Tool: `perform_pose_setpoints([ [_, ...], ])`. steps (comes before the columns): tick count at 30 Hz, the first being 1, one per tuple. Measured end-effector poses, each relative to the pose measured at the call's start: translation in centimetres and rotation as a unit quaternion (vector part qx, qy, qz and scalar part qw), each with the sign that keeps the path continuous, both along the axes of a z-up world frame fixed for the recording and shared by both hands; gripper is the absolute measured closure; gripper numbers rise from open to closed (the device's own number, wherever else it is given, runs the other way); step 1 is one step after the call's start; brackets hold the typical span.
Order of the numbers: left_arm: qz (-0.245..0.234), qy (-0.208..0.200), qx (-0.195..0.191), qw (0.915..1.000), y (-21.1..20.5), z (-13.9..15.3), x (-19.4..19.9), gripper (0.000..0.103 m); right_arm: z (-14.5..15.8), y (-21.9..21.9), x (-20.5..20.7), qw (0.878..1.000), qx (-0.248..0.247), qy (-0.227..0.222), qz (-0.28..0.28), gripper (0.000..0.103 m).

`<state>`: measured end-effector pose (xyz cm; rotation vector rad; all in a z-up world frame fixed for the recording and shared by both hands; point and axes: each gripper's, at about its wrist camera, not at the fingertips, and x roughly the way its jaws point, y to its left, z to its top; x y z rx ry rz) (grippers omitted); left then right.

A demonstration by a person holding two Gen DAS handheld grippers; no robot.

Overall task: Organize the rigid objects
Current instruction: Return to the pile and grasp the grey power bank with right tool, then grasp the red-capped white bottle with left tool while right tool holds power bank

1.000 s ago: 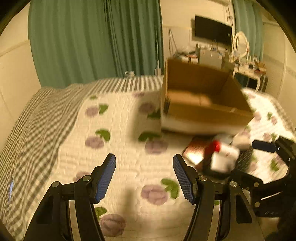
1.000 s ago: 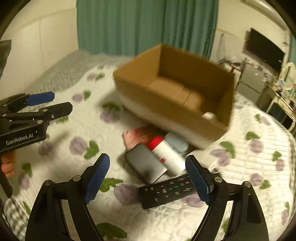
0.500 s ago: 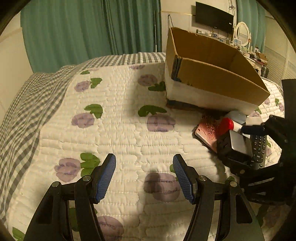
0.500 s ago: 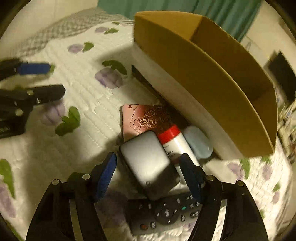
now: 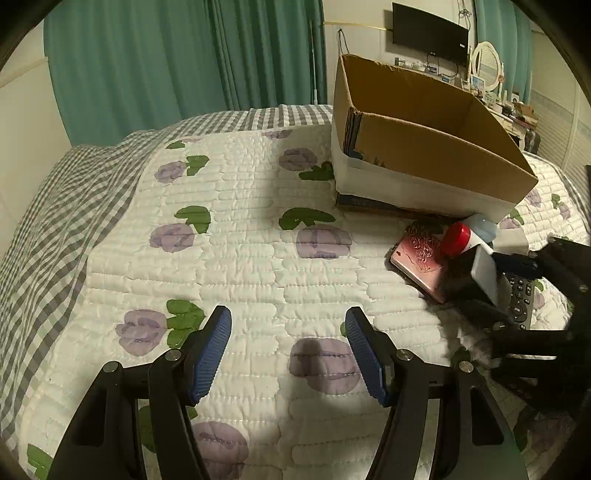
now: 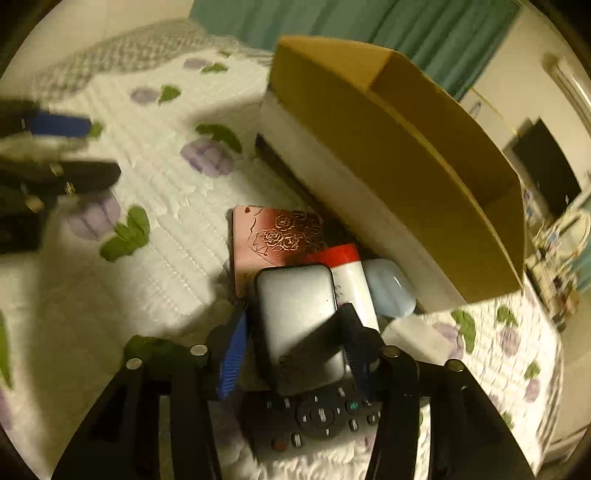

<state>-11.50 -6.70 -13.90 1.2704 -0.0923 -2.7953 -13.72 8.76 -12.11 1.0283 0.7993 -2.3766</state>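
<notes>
A silver power bank [image 6: 299, 317] lies on a pile of objects beside an open cardboard box [image 6: 399, 147]. My right gripper [image 6: 295, 350] is closed around its sides, blue pads against it. Under and beside it are a pink rose-patterned case [image 6: 273, 236], a white bottle with a red cap [image 6: 347, 273], a pale blue case [image 6: 388, 291] and a black remote [image 6: 317, 417]. In the left wrist view the power bank [image 5: 487, 277] stands tilted in the right gripper [image 5: 517, 280]. My left gripper [image 5: 288, 350] is open and empty over the quilt.
The box [image 5: 424, 147] stands on a flowered white quilt [image 5: 240, 240] over a checked bedspread [image 5: 44, 221]. Green curtains [image 5: 184, 55] hang behind. A wall TV [image 5: 430, 33] and a cluttered dresser are at the far right.
My right gripper has dropped onto the pile and closed its fingers on the power bank, which now tilts up. The left gripper has stayed open above the quilt.
</notes>
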Motion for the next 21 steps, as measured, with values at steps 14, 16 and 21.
perform_pose_setpoints([
  [14, -0.057, 0.000, 0.016, 0.9983, 5.4, 1.7, -1.2, 0.036, 7.1, 7.4, 0.2, 0.989, -0.113, 0.001, -0.090, 0.058],
  [16, -0.075, -0.001, 0.018, 0.9970, 7.1, 1.7, -1.7, 0.036, 7.3, 9.0, -0.4, 0.988, -0.112, 0.004, -0.105, 0.058],
  [21, -0.112, -0.017, 0.037, 0.9929, 11.1, 1.2, -3.6, 0.036, 7.0, 13.1, -1.8, 0.980, -0.131, -0.007, -0.152, 0.058],
])
